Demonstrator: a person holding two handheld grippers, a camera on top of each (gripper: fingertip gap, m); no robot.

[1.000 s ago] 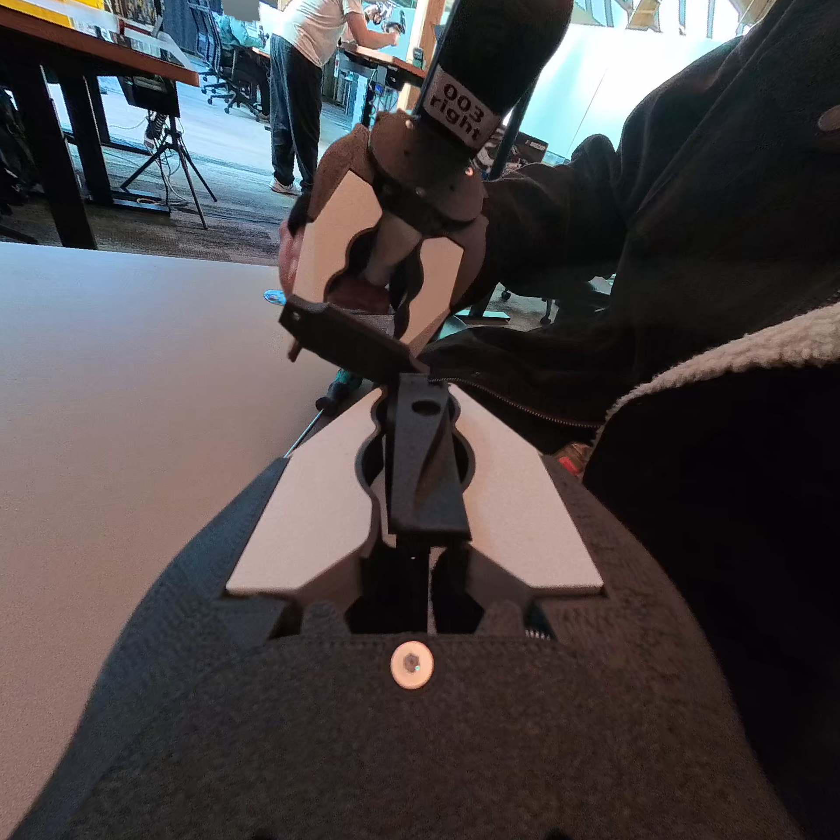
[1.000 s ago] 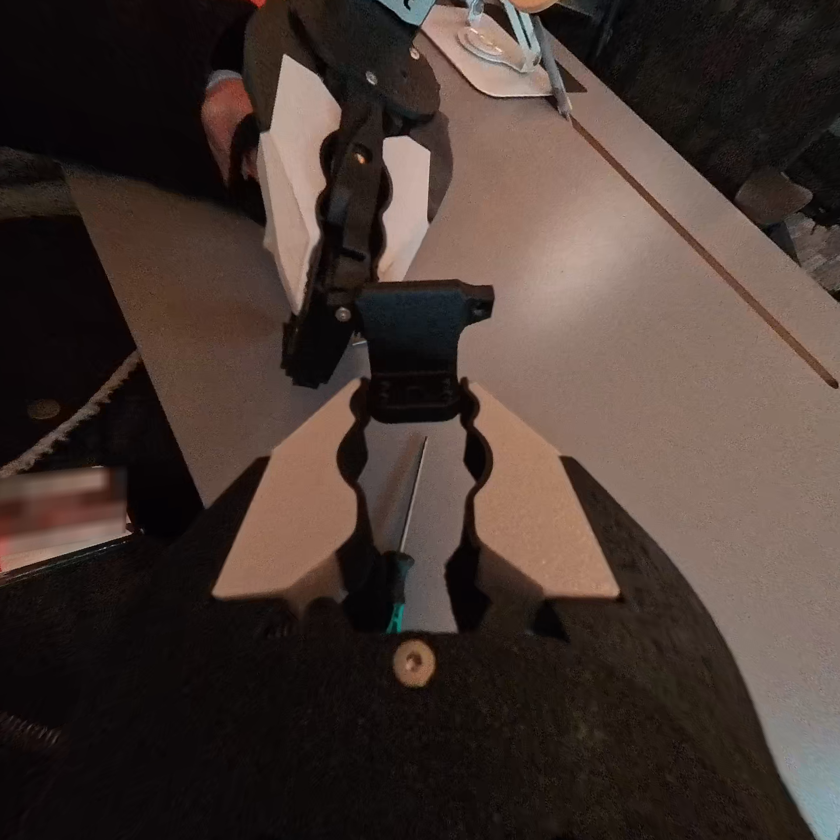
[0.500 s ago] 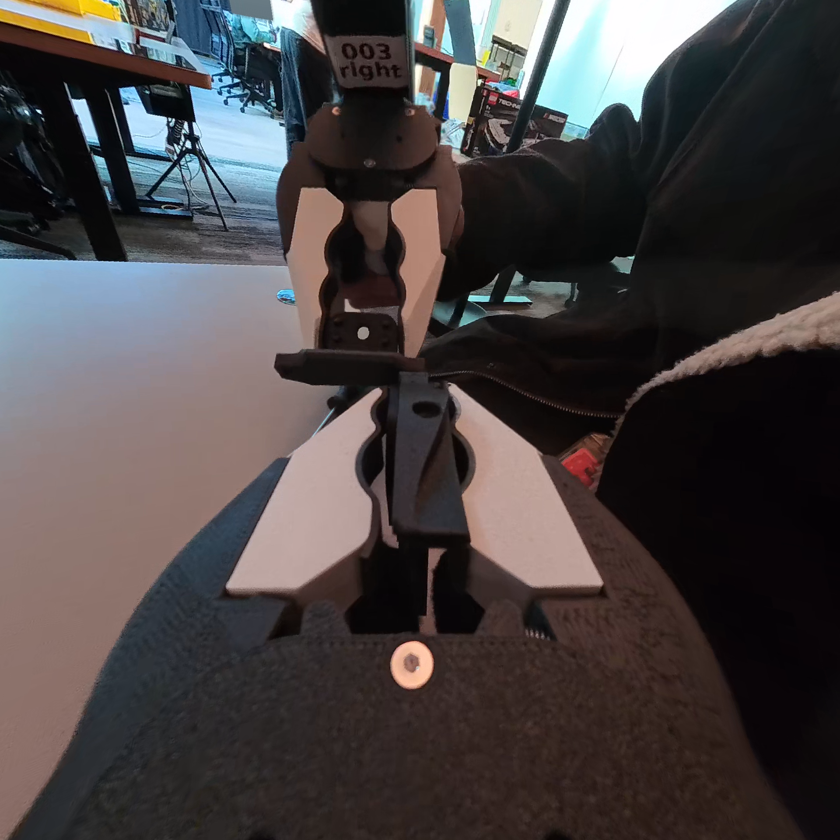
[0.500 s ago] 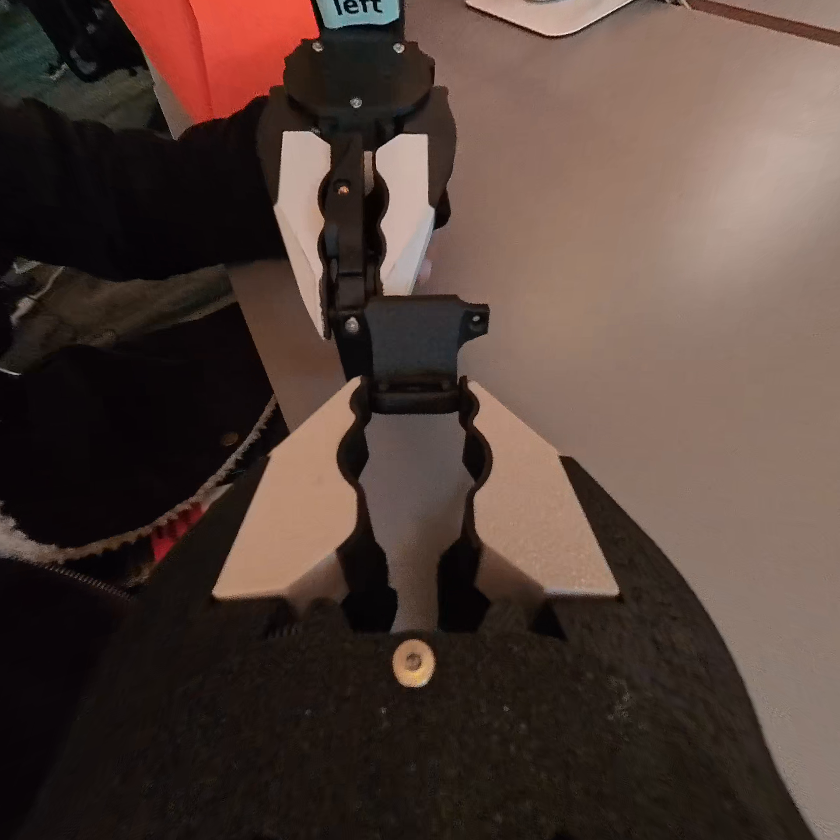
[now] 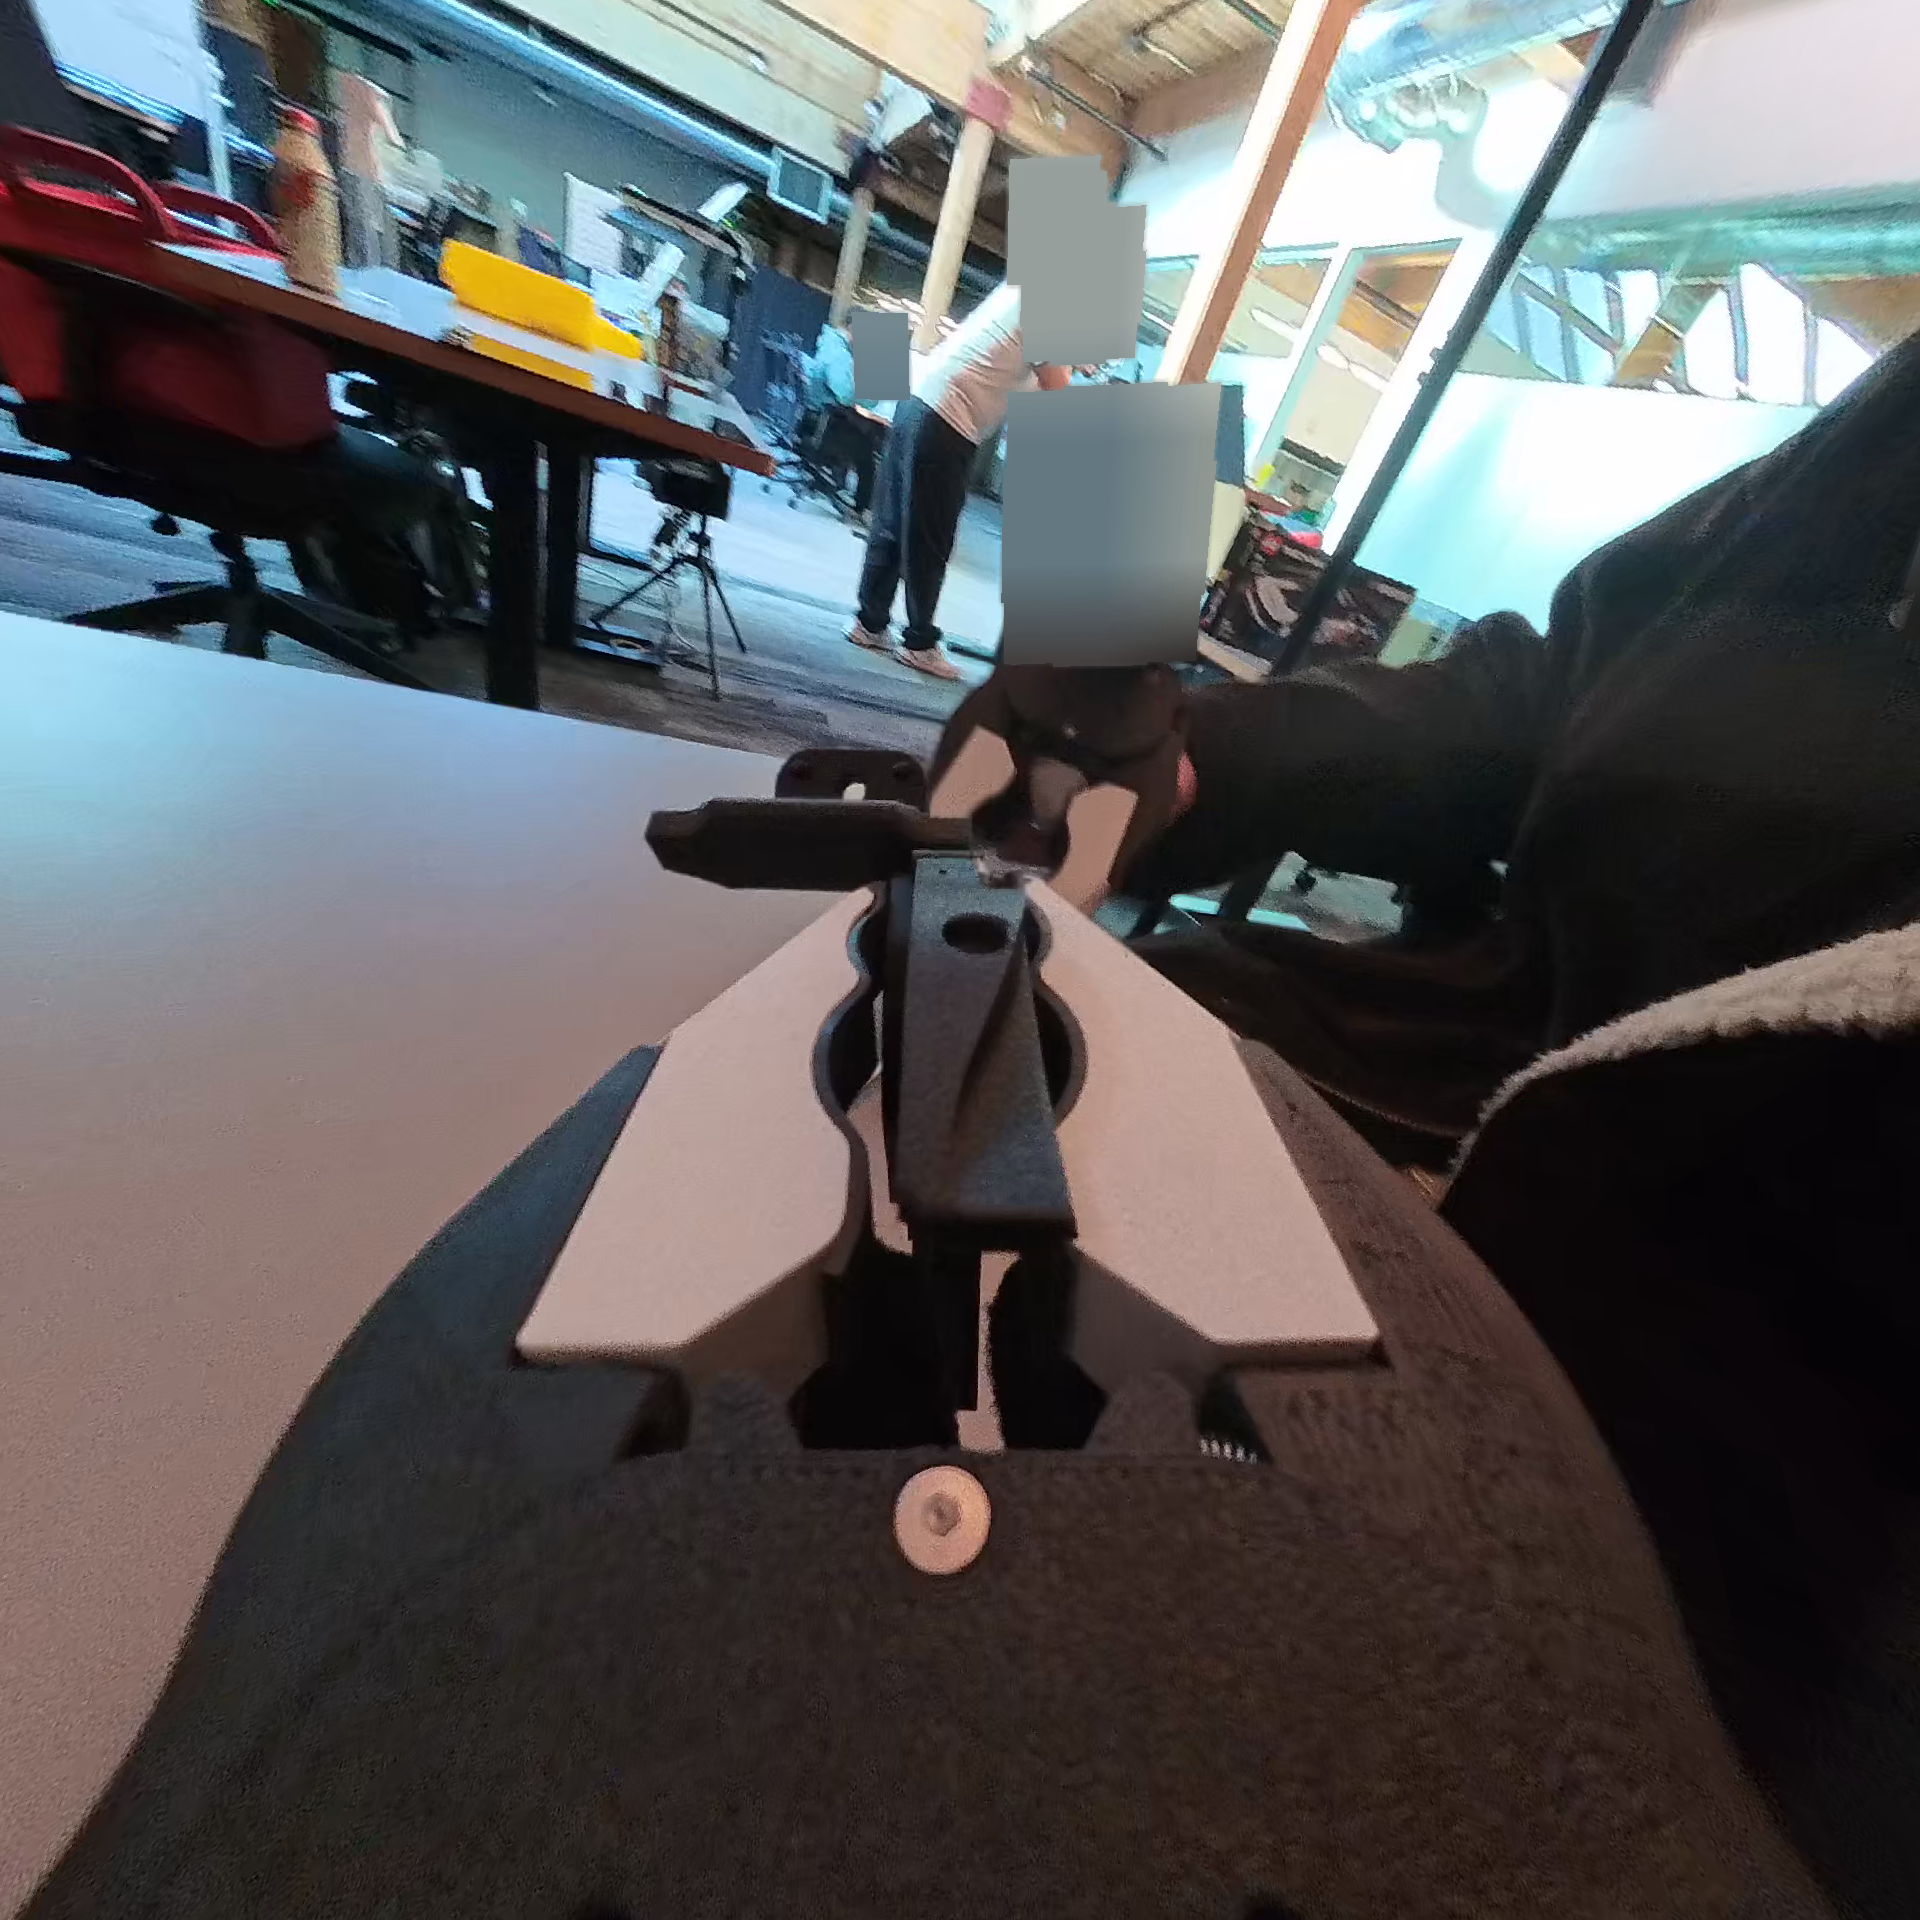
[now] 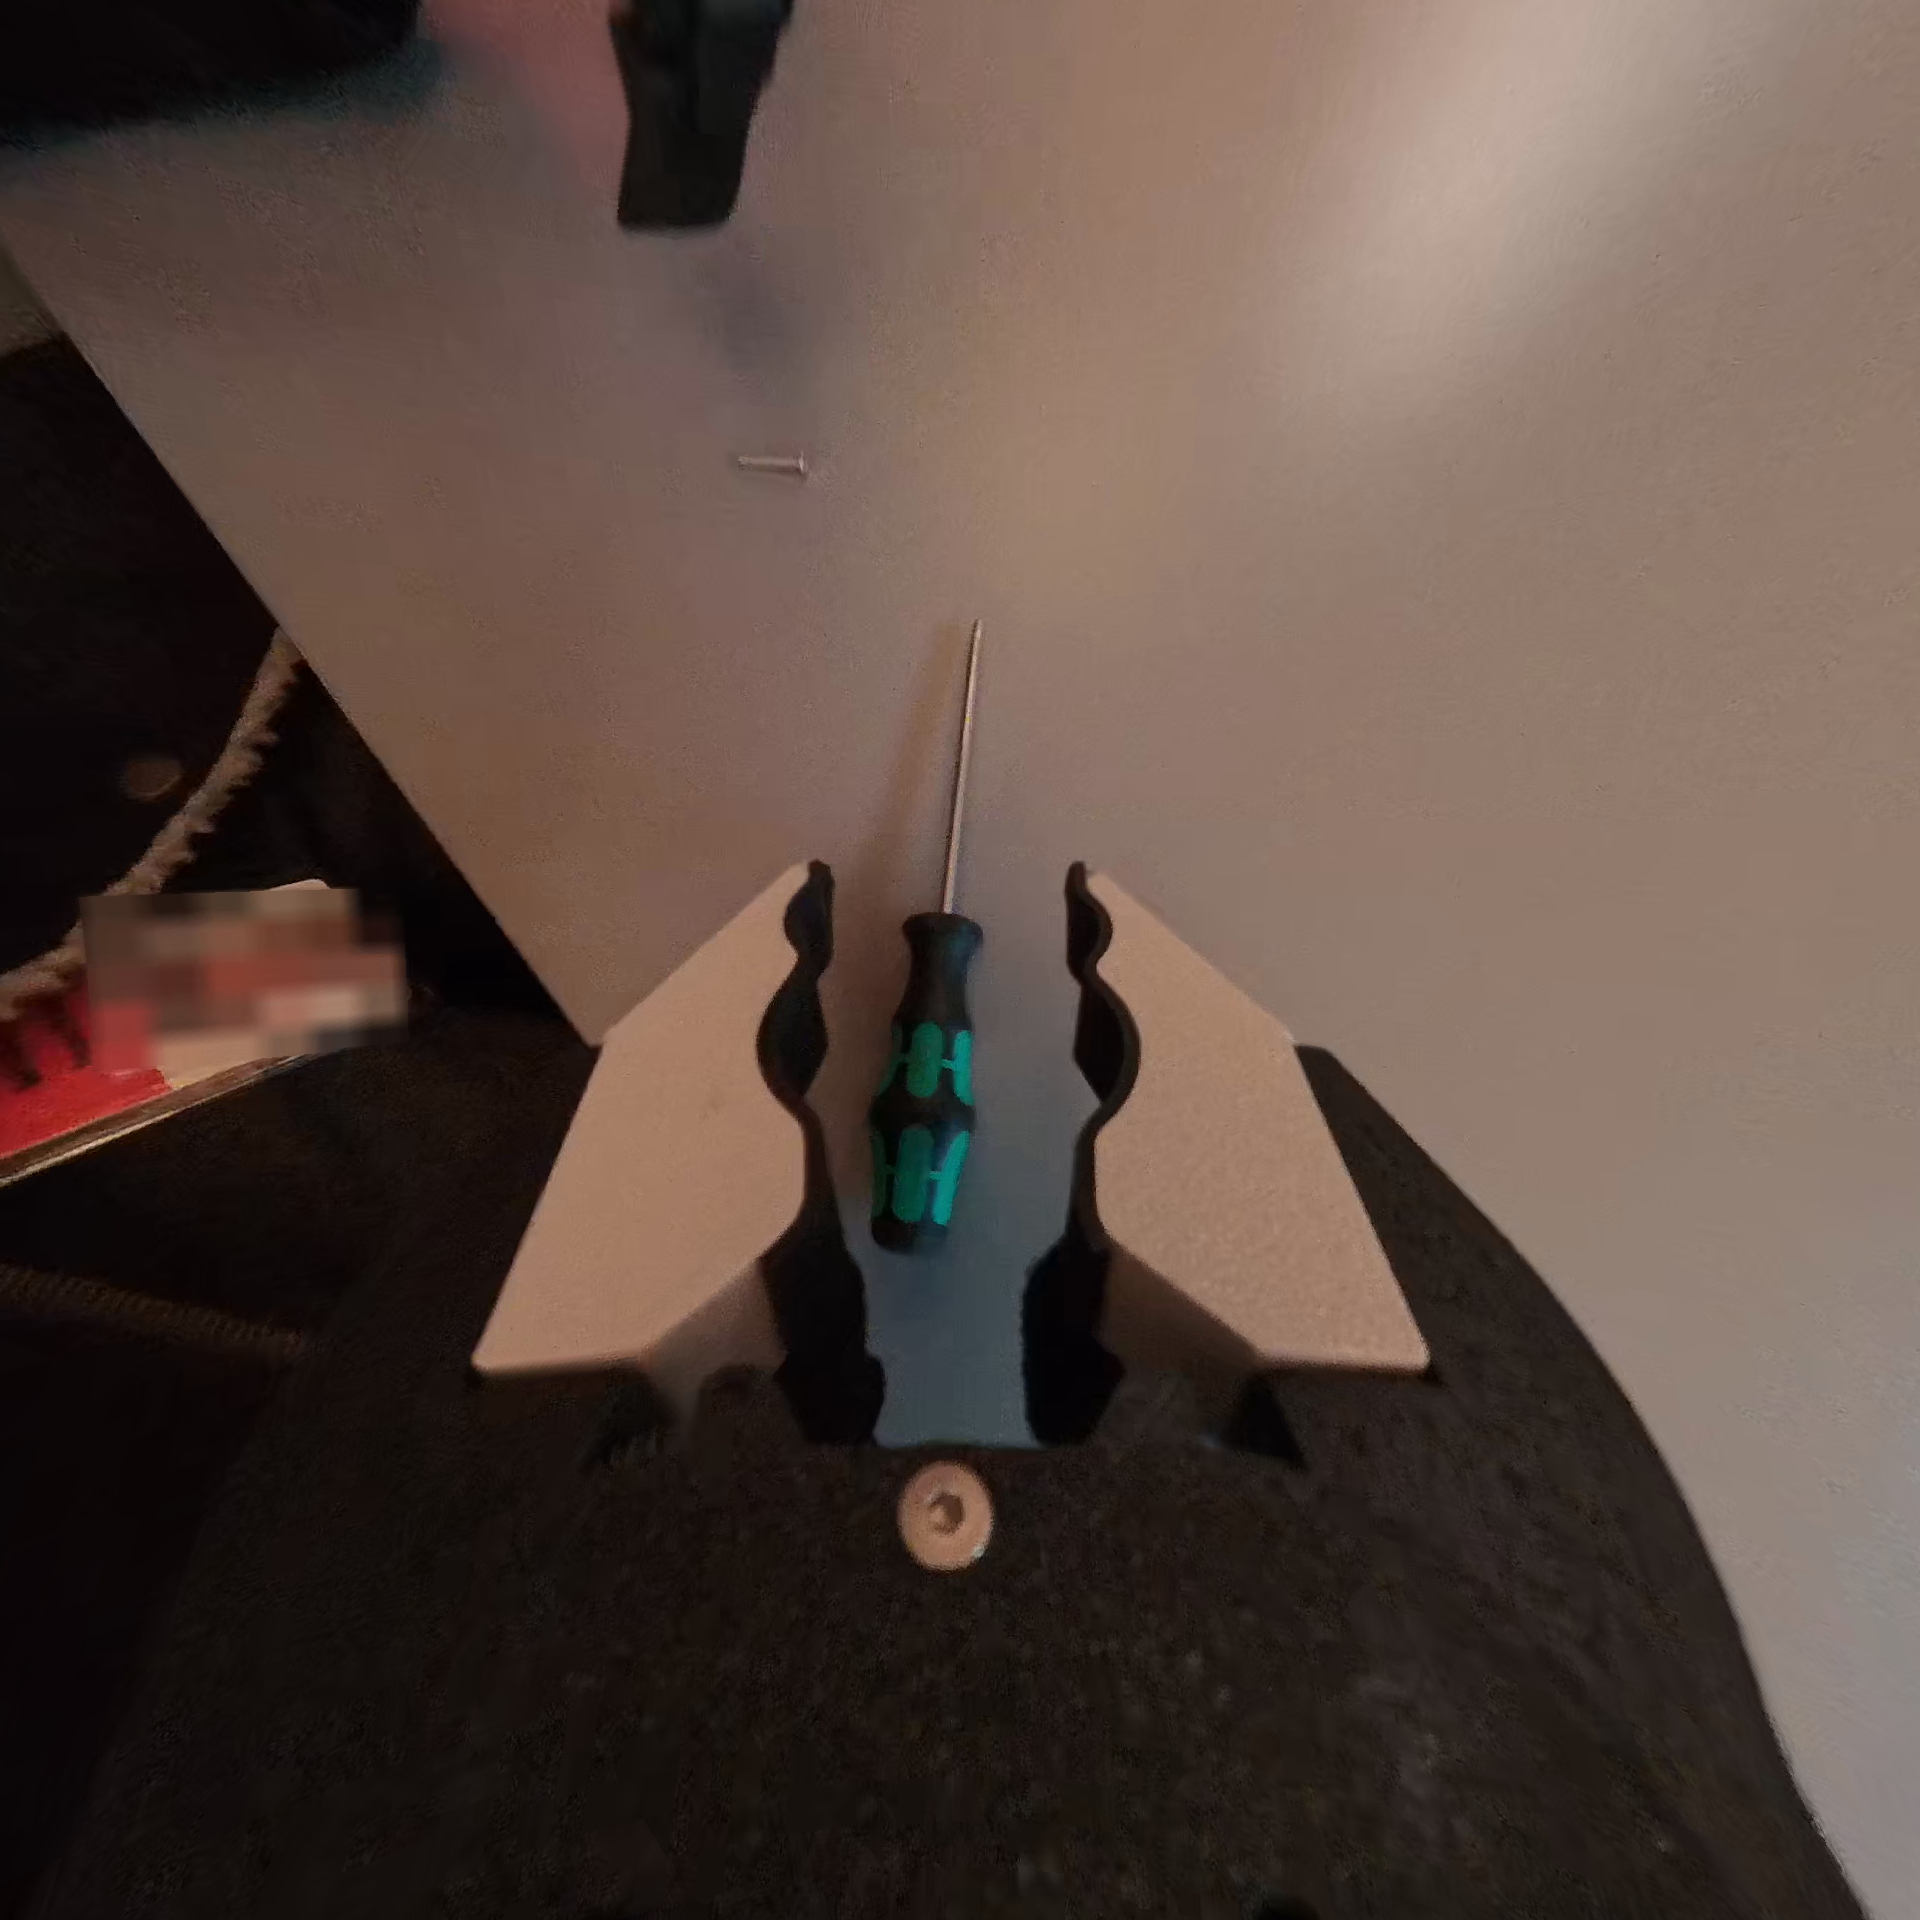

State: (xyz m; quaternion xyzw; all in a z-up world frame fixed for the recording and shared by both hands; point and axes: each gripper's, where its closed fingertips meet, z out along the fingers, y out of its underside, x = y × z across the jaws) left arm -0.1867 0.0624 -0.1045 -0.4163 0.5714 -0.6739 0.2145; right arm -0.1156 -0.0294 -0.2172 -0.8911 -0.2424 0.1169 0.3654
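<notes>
Left tool point(image 5: 961, 914) clamps blk bracket point(image 5: 966, 1049); right tool point(image 6: 948, 894) open w/ screwdriver point(image 6: 928, 1081) betw fingers

We count two tools: the left tool point(image 5: 961, 914), its fingers clamped on one black plastic part point(image 5: 971, 1081), and the right tool point(image 6: 948, 925), spread wide with nothing in its grasp. One pale bench point(image 6: 1351, 520) carries what we see. On it lie one screwdriver point(image 6: 925, 1091) with a black and green handle and one small screw point(image 6: 773, 464). In the room behind we count one wooden table point(image 5: 540, 379), one red chair point(image 5: 156, 343), one yellow box point(image 5: 520, 296), one tripod point(image 5: 681, 592), and two people, one standing point(image 5: 925, 488), one farther back.
</notes>
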